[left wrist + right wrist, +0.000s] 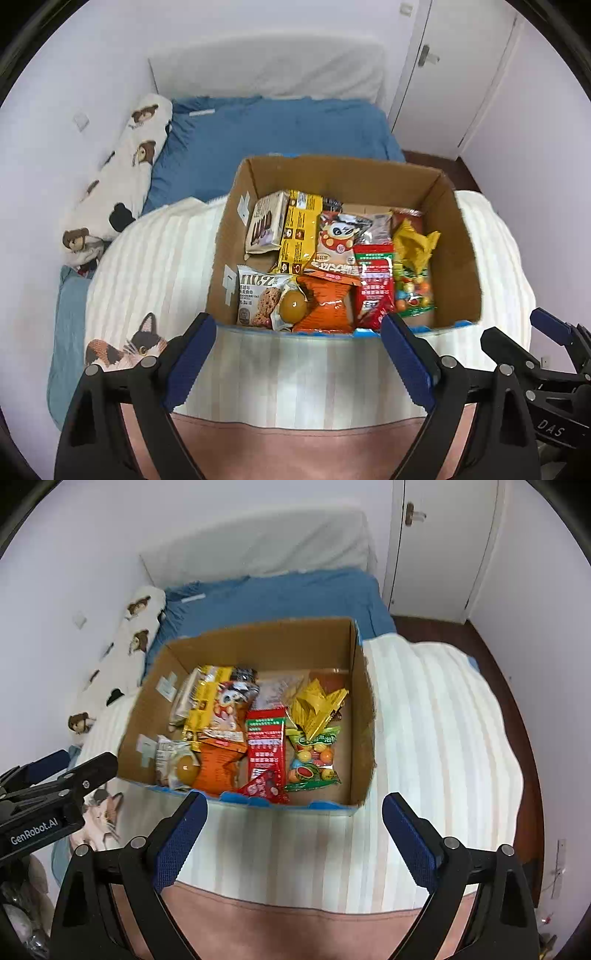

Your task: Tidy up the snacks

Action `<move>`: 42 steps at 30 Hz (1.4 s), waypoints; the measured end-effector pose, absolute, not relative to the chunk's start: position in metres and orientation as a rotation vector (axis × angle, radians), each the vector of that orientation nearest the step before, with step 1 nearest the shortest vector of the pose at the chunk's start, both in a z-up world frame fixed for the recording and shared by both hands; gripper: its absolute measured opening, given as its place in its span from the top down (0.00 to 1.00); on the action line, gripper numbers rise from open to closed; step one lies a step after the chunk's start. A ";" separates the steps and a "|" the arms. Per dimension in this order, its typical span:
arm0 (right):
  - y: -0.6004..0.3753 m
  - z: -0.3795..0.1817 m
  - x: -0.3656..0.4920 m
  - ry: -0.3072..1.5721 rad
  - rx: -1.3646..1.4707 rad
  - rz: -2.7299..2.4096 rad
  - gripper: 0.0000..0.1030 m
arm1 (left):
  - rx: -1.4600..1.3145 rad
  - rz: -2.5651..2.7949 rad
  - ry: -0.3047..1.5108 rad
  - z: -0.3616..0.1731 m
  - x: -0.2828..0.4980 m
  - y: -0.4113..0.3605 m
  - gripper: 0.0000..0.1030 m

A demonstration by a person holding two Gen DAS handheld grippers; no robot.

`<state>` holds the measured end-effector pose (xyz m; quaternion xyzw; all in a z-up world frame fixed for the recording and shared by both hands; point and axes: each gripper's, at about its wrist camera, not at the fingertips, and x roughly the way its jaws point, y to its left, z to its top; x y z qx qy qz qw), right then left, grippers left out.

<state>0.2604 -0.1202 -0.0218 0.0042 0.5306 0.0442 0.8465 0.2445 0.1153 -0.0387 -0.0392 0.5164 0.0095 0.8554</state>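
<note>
The cardboard box [343, 177] of snacks sits on the striped blanket [424, 720] on the bed, packets heaped loose inside. Both tools hover short of it, left gripper [299, 354] and right gripper [295, 830] each spread wide, nothing held. Risk: a pinch on the orange packet [325, 302] could drag neighbours along, or crush them. Readable: "nuz" on the oat cookie pack [258, 295]; "GenRobot.AI" and "DAS" on the tools.
</note>
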 end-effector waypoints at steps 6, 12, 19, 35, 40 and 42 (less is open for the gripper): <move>-0.119 0.017 0.209 1.027 0.022 0.121 0.05 | -0.067 0.031 0.981 -0.005 0.196 0.113 0.11; -0.120 0.046 0.164 0.957 0.030 0.127 0.05 | -0.059 0.039 0.908 0.021 0.149 0.118 0.11; -0.119 0.078 0.109 0.880 0.013 0.125 0.05 | -0.050 0.048 0.862 0.042 0.103 0.122 0.11; -0.120 0.108 0.054 0.805 -0.010 0.116 0.01 | -0.032 0.069 0.779 0.067 0.062 0.121 0.00; -0.123 0.099 0.070 0.798 -0.021 0.076 0.00 | -0.043 0.086 0.750 0.063 0.071 0.123 0.00; -0.127 0.097 0.077 0.791 -0.025 0.057 0.00 | -0.044 0.097 0.751 0.060 0.077 0.123 0.00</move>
